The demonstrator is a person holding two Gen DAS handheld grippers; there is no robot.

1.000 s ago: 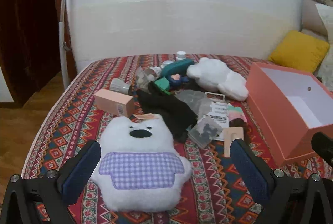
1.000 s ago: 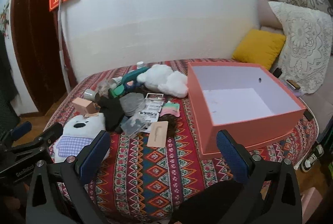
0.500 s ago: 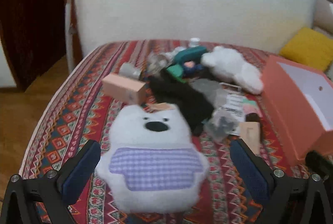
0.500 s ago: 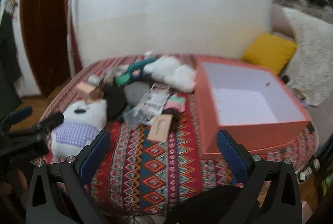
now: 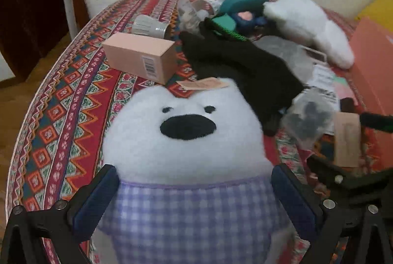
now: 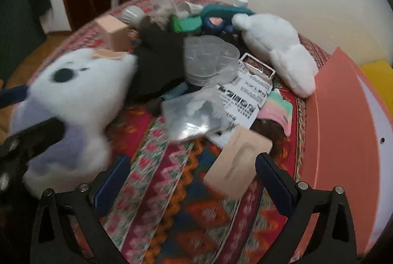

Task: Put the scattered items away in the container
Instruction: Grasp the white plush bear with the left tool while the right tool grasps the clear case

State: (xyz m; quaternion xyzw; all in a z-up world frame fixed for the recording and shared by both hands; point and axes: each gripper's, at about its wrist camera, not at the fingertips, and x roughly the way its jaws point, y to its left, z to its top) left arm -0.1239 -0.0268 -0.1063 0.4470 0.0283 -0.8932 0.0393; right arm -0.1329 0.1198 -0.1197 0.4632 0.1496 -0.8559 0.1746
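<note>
- Two spread fingers of our left gripper (image 5: pixel 194 192) flank the white plush bear in a lilac checked shirt (image 5: pixel 186 141), near the patterned red bedspread's (image 5: pixel 61 102) left edge.
- Our right gripper (image 6: pixel 191 183) hangs spread over the flat beige rectangular pad (image 6: pixel 235 165).
- We see the open salmon cardboard box (image 6: pixel 343 121) at the right edge.

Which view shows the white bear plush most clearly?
The left wrist view: the white bear plush fills the frame, sharp, between the open left gripper fingers. The right wrist view shows it at the left edge, motion-blurred.
</note>
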